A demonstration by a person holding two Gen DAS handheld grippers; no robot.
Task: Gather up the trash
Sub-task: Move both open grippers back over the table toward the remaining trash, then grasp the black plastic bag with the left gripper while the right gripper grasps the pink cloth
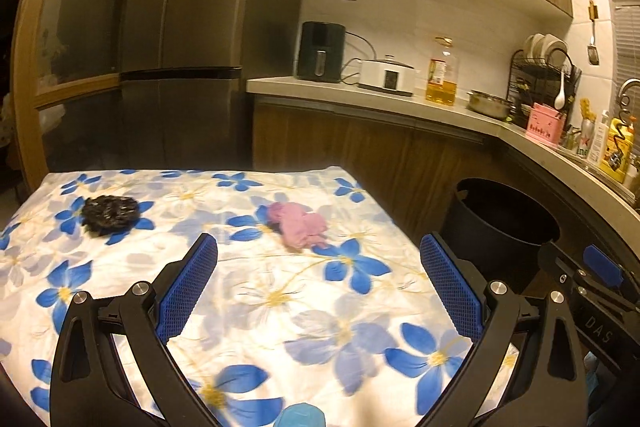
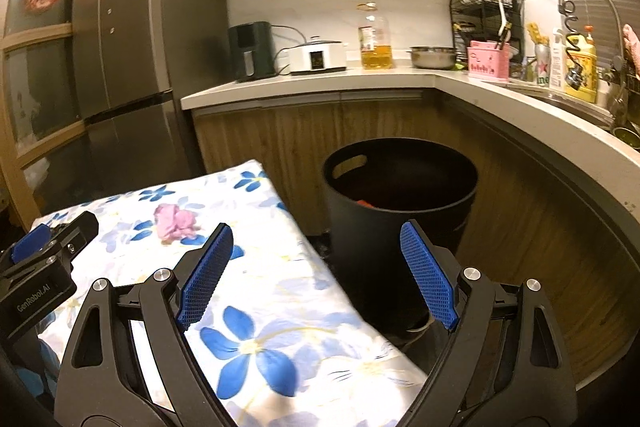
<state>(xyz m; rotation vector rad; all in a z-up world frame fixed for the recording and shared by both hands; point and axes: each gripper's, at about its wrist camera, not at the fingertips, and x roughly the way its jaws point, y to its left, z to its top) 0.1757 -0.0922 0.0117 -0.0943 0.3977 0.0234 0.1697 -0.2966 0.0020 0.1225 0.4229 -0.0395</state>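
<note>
Kitchen, floral-cloth counter [image 1: 280, 307]: pink wad [image 1: 298, 225] near far right edge, black clump [image 1: 110, 214] far left; black bin [image 2: 400, 211] beside right edge. Left gripper [image 1: 318, 285], right gripper [image 2: 316, 273]: jaws wide, empty.

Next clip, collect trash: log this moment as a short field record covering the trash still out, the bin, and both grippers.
surface: table under white cloth with blue flowers
trash left: crumpled black plastic wad; crumpled pink wad
bin: round black bin with handle cutout, beside the table, something red inside
left gripper: open, empty, above the cloth
right gripper: open, empty, at the table's edge near the bin
</note>
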